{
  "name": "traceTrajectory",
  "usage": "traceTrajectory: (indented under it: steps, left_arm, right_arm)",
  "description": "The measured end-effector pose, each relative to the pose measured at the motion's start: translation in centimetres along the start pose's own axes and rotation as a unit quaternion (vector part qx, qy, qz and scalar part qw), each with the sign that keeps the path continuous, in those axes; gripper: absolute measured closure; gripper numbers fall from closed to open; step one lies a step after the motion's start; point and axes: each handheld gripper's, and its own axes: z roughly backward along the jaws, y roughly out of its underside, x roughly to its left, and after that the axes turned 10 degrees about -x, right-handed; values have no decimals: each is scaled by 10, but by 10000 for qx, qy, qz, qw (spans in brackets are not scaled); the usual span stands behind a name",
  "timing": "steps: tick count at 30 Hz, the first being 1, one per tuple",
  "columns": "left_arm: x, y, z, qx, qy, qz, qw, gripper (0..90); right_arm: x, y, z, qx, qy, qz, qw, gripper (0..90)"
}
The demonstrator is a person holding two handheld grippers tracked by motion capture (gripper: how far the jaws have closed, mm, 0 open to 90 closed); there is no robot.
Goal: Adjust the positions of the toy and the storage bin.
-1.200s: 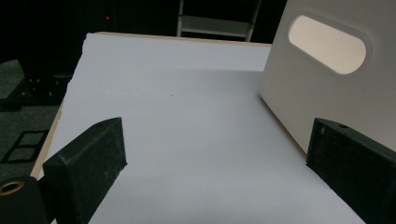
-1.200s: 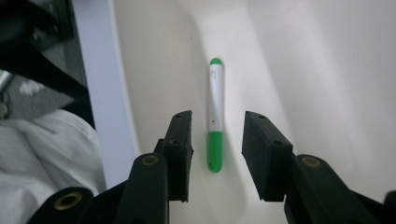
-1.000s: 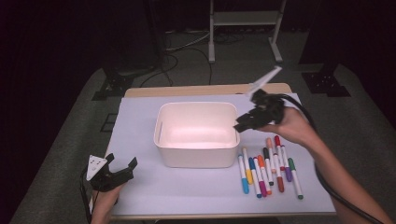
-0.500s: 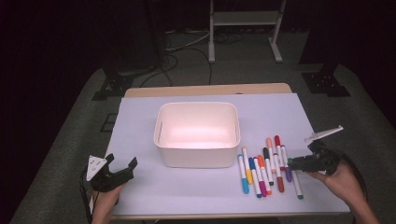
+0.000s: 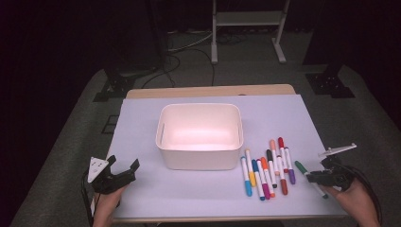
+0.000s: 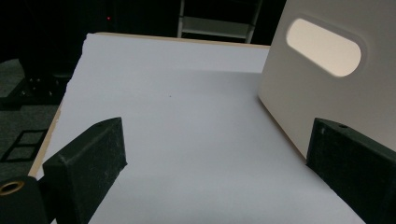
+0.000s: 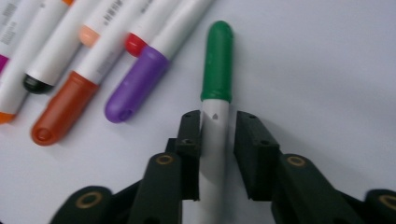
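A green-capped white marker (image 5: 303,169) lies on the white sheet at the right, apart from a row of several coloured markers (image 5: 267,172). My right gripper (image 5: 316,178) is low over it. In the right gripper view its jaws (image 7: 218,116) have just been closing and now clamp the white barrel of the green marker (image 7: 217,60) just below the cap. My left gripper (image 5: 124,162) rests at the front left of the sheet, open and empty (image 6: 219,135), pointing toward the white bin (image 6: 327,93).
The white plastic bin (image 5: 198,161) stands mid-table with its inside bare. Purple (image 7: 135,88) and red-orange (image 7: 60,116) marker caps lie just left of the held marker. The white sheet (image 5: 189,194) covers the tabletop; the dark floor and a metal stand lie beyond.
My right gripper came down from above the bin's back right corner to the green marker at the right, and its jaws closed on it. The left gripper has not moved.
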Motion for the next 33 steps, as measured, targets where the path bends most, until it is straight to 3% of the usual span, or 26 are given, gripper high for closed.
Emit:
traceTrajectory:
  steps: [1,3,7,14,20,23,24,25,26,29,30,31,33]
  left_arm:
    - [0,0,0,0,3,-5,10000,34]
    - [-1,0,0,2,10,-8,10000,34]
    - [-2,0,0,1,10,-3,10000,34]
    - [1,1,0,29,-19,-7,10000,34]
    - [0,0,0,16,-17,-11,10000,34]
    - [0,1,-1,20,-4,-13,10000,34]
    - [0,1,-1,23,-4,-15,10000,34]
    - [0,1,-1,22,-7,-13,10000,34]
    - [1,1,-1,21,-7,-6,10000,33]
    - [1,1,-1,28,-5,9,10000,34]
    - [2,1,-1,48,0,10,10000,34]
    - [2,1,-1,50,0,7,10000,34]
    - [2,1,0,47,1,-4,10000,34]
  right_arm:
    - [0,0,0,0,0,0,10000,747]
    - [0,4,-1,32,212,75,9997,750]
    - [0,5,-1,1,197,111,9997,758]
    - [-12,-2,10,-85,-207,-56,9997,759]
    - [0,-40,42,-466,-759,211,9958,759]
    - [17,-72,60,-639,-1111,503,9905,759]
    - [29,-91,69,-718,-1338,687,9860,759]
    - [29,-91,69,-718,-1338,687,9860,759]
    - [34,-99,71,-754,-1402,789,9841,759]
    - [54,-128,76,-810,-1736,1108,9752,759]
    - [71,-150,76,-813,-1979,1310,9680,759]
    - [71,-150,76,-813,-1979,1310,9680,759]
    - [87,-167,75,-757,-2125,1555,9617,759]
